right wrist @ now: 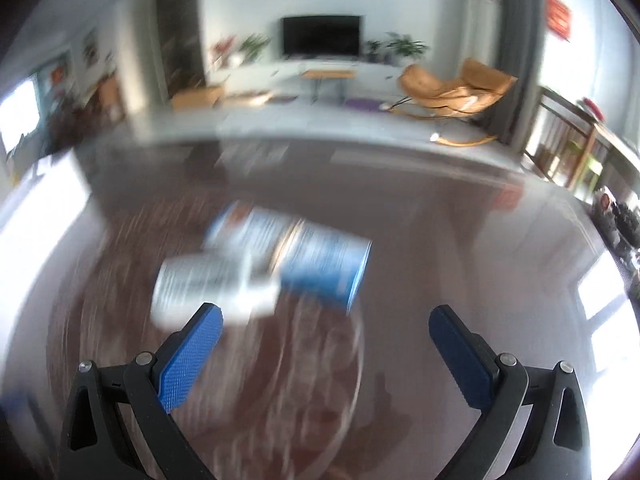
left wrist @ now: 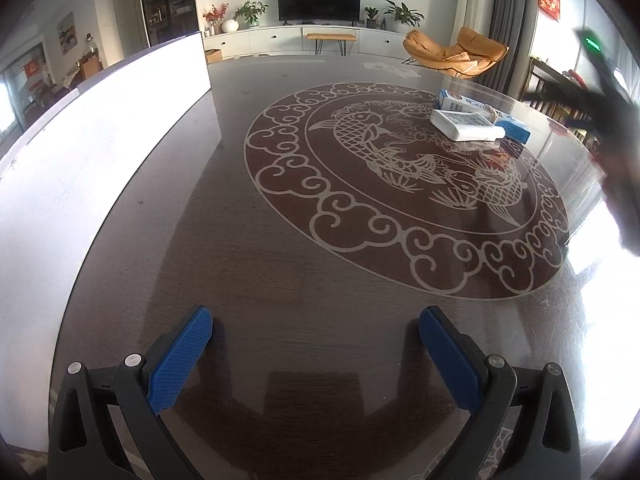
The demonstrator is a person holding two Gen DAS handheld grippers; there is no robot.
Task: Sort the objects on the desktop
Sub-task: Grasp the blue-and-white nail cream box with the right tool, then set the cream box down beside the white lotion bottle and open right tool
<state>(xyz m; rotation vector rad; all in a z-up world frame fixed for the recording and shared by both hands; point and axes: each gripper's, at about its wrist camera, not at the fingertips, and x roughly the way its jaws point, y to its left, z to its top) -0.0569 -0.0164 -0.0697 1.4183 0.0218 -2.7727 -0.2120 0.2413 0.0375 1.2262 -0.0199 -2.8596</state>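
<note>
Overhead, right claw [right wrist: 325, 320] agape above boxes [right wrist: 288, 256]

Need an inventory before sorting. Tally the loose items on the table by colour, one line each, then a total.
White bottle lying flat: 1
Blue-and-white box: 1
Total: 2
The two touch, the bottle on the near side of the box. Both grippers, left and right, are open and hold nothing.

Both units alike: left gripper [left wrist: 316, 330] and right gripper [right wrist: 326, 328] have black plastic linkage arms with triangular cut-outs, two silver round pivot screws per side, and blue cross-hatch textured pads [left wrist: 182, 360] on the fingers.
</note>
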